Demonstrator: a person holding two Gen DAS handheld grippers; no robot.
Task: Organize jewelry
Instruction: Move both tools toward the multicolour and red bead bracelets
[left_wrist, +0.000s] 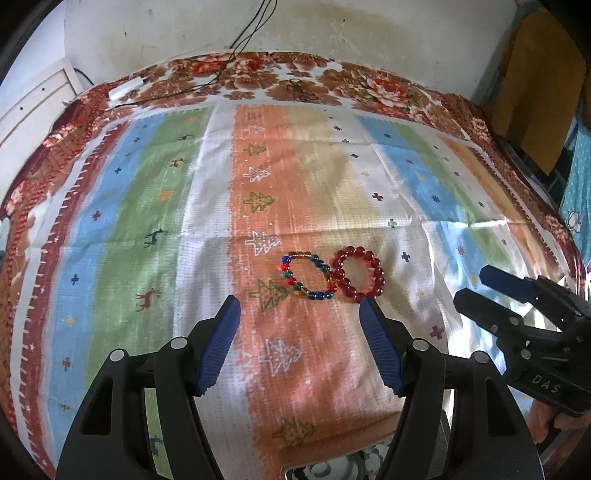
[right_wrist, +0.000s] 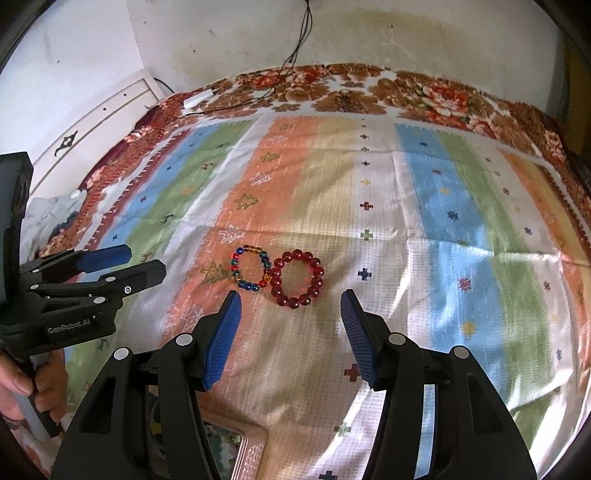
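Note:
A multicoloured bead bracelet (left_wrist: 306, 276) and a red bead bracelet (left_wrist: 359, 275) lie side by side, touching, on the striped cloth. They also show in the right wrist view, the multicoloured bracelet (right_wrist: 251, 268) left of the red bracelet (right_wrist: 299, 278). My left gripper (left_wrist: 300, 308) is open and empty, just short of the bracelets. My right gripper (right_wrist: 291, 301) is open and empty, just short of the red bracelet. The right gripper also shows at the right edge of the left wrist view (left_wrist: 476, 286), and the left gripper shows at the left of the right wrist view (right_wrist: 142, 260).
A patterned box rim (right_wrist: 251, 448) shows at the near edge below the grippers. A white adapter (left_wrist: 125, 88) with black cables lies at the far left of the cloth. A white cabinet (right_wrist: 99, 122) stands at the left. A wall is behind.

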